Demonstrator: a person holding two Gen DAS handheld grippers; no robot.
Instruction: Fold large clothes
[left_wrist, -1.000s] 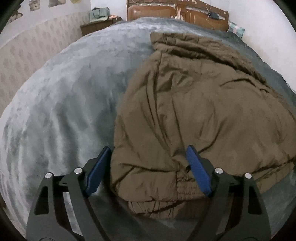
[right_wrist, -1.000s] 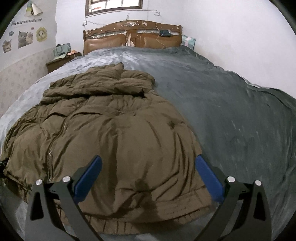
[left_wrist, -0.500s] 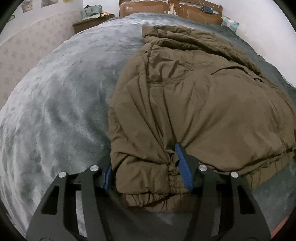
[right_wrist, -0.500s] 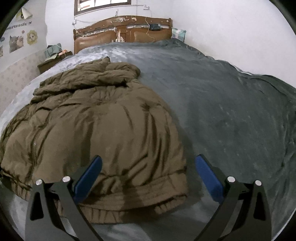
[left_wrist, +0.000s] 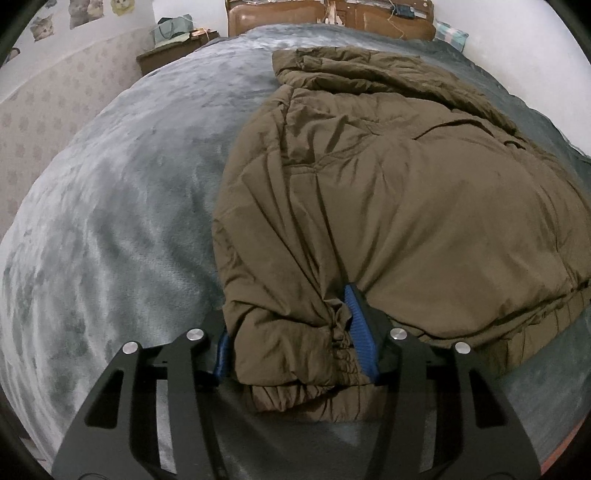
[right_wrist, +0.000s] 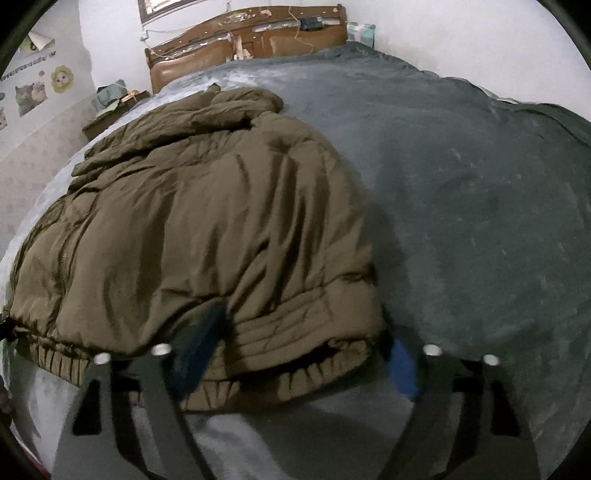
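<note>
Brown padded jacket (left_wrist: 388, 206) is lying spread on the grey bed cover (left_wrist: 122, 221), collar end toward the headboard (right_wrist: 251, 44) at 12 o'clock, ribbed hem toward the cameras at 6 o'clock.

Left gripper (left_wrist: 295, 332) is closing on the jacket's left hem corner. A thick bunch of padding is sitting between the blue fingers (left_wrist: 360, 328); the near one is pressing a crease into the cloth, the other is mostly hidden behind the bulge at 9 o'clock. Reads as a grip forming on the corner.

Right gripper (right_wrist: 295, 347) is closing too, blurred. The right hem corner is lying between its fingers (right_wrist: 402, 365); the finger at 9 o'clock is nudging into the fabric, the one at 3 o'clock is standing just beside the edge, not yet pressing.

Risks, as judged:
- Puffy fill is springy; a pinch on the top layer alone could slip out during the lift.
- The right side is closing later, so an uneven lift could skew the fold line.
- Fingers digging low could catch the bed cover and drag it along.
- Slick shell cloth could slide under its own weight.
</note>
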